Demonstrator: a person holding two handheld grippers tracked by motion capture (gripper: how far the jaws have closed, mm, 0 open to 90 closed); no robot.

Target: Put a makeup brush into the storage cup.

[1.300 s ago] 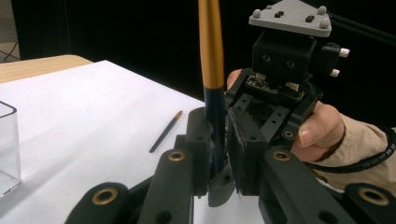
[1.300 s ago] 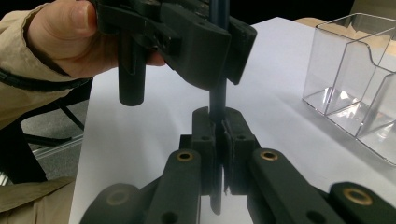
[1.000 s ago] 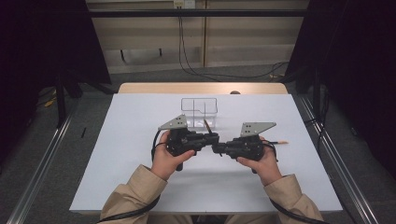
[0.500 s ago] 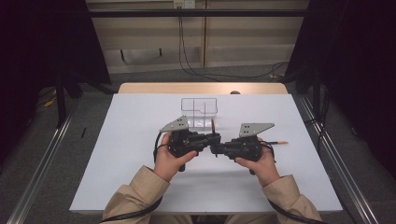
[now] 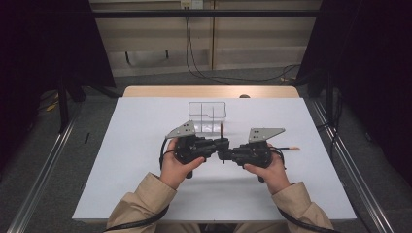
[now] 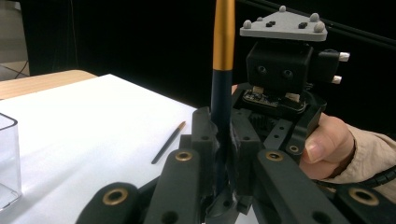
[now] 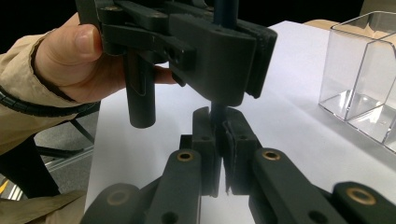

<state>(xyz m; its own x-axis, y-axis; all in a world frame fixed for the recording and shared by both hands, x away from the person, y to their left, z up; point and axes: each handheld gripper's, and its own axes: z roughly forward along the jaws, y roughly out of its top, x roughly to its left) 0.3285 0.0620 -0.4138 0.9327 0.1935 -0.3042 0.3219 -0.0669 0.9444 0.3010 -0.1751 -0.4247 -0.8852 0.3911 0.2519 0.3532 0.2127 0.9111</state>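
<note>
**Paintbrush held upright between two hand-held grippers**

Item 1. Paintbrush (image 6: 223, 70): dark handle with a gold-orange ferrule section above it. It stood upright over the middle of the white table (image 5: 121, 160), near the person's edge, its upper end rising above the two grippers in the high view (image 5: 222, 130). In the right gripper view its dark shaft (image 7: 217, 112) ran down between both sets of jaws.

Item 2. Left gripper (image 5: 218, 144): held in the person's left hand (image 5: 176, 167), pointing toward the right gripper. Its jaws were clenched on the paintbrush handle, as the left gripper view showed (image 6: 223, 154).

Item 3. Right gripper (image 5: 224, 154): held in the right hand (image 5: 269, 171), facing the left gripper and meeting it tip to tip. Its jaws were clamped on the lower part of the same handle (image 7: 219, 140), just below the left gripper's jaws.

Item 4. Second brush (image 5: 286, 147): thin, lying flat on the table just right of the right gripper, apart from both grippers; also seen in the left gripper view (image 6: 169, 142).

Item 5. Clear plastic organiser (image 5: 208, 116): divided into compartments, standing on the table just beyond the grippers; its transparent walls appeared in the right gripper view (image 7: 359, 74).
</note>
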